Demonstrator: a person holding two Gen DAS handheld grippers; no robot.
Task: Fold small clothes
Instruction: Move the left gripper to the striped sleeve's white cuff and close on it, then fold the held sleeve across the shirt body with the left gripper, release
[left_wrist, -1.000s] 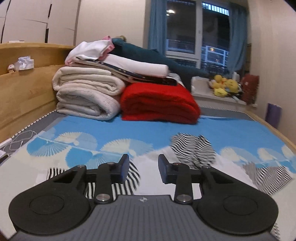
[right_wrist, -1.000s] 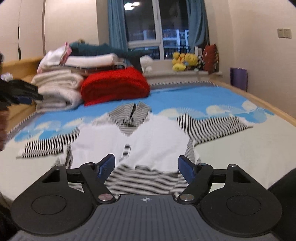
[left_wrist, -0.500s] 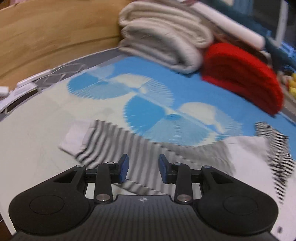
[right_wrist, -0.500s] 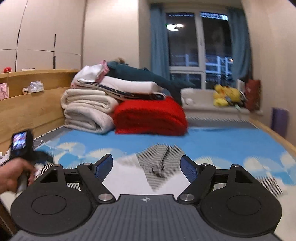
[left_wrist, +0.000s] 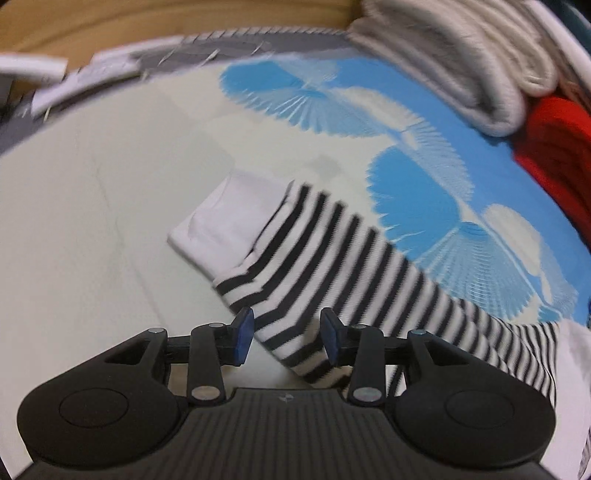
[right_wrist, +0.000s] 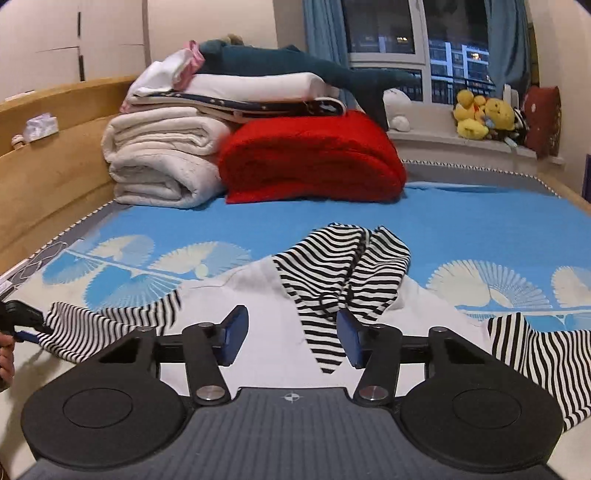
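Observation:
A small white top with black-and-white striped sleeves and hood (right_wrist: 343, 273) lies spread on the bed. Its left sleeve (left_wrist: 332, 258), striped with a white cuff (left_wrist: 225, 225), runs diagonally in the left wrist view. My left gripper (left_wrist: 286, 334) is open, low over that sleeve, its fingers straddling the sleeve's lower edge. In the right wrist view the left gripper (right_wrist: 22, 321) sits at the sleeve's end at far left. My right gripper (right_wrist: 291, 332) is open and empty above the white chest, just short of the hood. The right sleeve (right_wrist: 535, 354) lies at the right.
The bed has a blue and cream fan-patterned sheet (right_wrist: 480, 236). Folded white blankets (right_wrist: 162, 162) and a red blanket (right_wrist: 314, 158) with more clothes on top are stacked at the back. A wooden headboard (right_wrist: 48, 155) runs along the left. Plush toys (right_wrist: 484, 118) sit on the windowsill.
My left gripper has dropped and moved closer onto the striped left sleeve. My right gripper has lowered and its jaws have narrowed, now nearer the hood.

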